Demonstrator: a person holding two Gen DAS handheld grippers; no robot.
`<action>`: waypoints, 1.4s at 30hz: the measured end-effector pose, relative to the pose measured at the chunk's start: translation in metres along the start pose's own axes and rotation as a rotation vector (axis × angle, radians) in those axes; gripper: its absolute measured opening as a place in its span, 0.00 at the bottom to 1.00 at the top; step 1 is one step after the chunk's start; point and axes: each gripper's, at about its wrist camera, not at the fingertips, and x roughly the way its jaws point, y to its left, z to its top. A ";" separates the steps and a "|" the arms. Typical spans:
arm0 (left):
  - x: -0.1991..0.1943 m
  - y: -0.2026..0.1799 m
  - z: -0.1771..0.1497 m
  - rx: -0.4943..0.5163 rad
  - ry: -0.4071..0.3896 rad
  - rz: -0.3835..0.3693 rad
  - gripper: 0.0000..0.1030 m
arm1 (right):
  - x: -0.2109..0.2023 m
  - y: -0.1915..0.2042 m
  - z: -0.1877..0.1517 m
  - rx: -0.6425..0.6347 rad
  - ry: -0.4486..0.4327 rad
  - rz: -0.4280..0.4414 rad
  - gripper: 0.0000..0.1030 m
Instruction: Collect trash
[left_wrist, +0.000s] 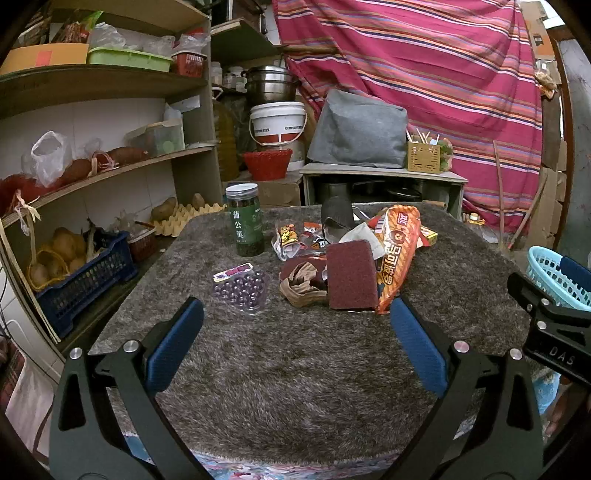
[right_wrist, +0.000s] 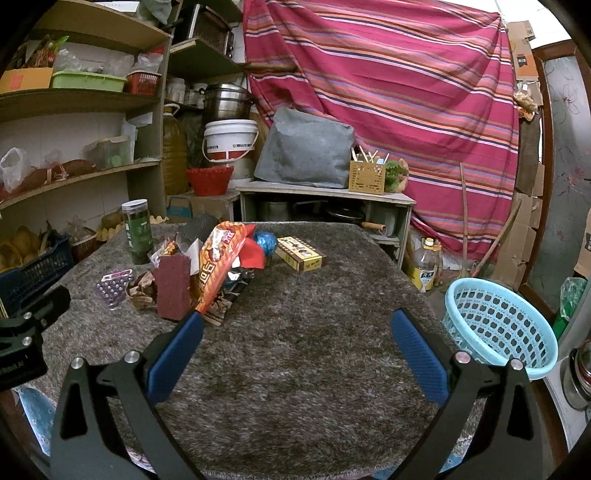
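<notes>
The left gripper (left_wrist: 296, 317) is held low over the near part of the counter (left_wrist: 295, 369), pointed forward along the shaggy grey cover, with its blue fingers (left_wrist: 173, 343) spread wide and nothing held between them. The right gripper (right_wrist: 297, 328) is held at much the same height and angle beside it, its fingers (right_wrist: 419, 354) likewise spread wide and empty. Neither is seen to touch the counter.

The trash is heaped ahead of both grippers, toward the middle of the counter. Just beyond the left gripper's right finger a dark red scouring pad (left_wrist: 351, 275) stands tilted, leaning against an orange snack bag (left_wrist: 397, 251). Beside the pad, to its left, a crumpled brown stocking (left_wrist: 301, 284) is seen, and further left a clear blister pack of purple beads (left_wrist: 242, 286). Behind these, small snack wrappers (left_wrist: 291, 240) are scattered, and a green-labelled jar (left_wrist: 245, 219) stands upright at the far left of the heap.

From the right wrist view the same heap lies ahead and to the left; a small yellow-and-brown box (right_wrist: 301, 254) lies apart from it, further ahead, with a blue ball of string (right_wrist: 266, 242) just beside the bag. A light blue basket (right_wrist: 498, 325) is seen off the counter's edge, to the right of the right gripper.
</notes>
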 end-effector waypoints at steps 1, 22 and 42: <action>0.000 0.000 0.000 0.000 0.001 0.000 0.95 | 0.000 0.000 0.000 -0.001 0.000 -0.001 0.96; 0.000 0.001 0.001 -0.003 0.000 0.003 0.95 | -0.001 0.000 0.000 -0.006 0.003 -0.002 0.96; 0.002 0.004 -0.001 -0.010 -0.001 0.002 0.95 | 0.000 -0.002 0.000 -0.008 -0.001 -0.003 0.96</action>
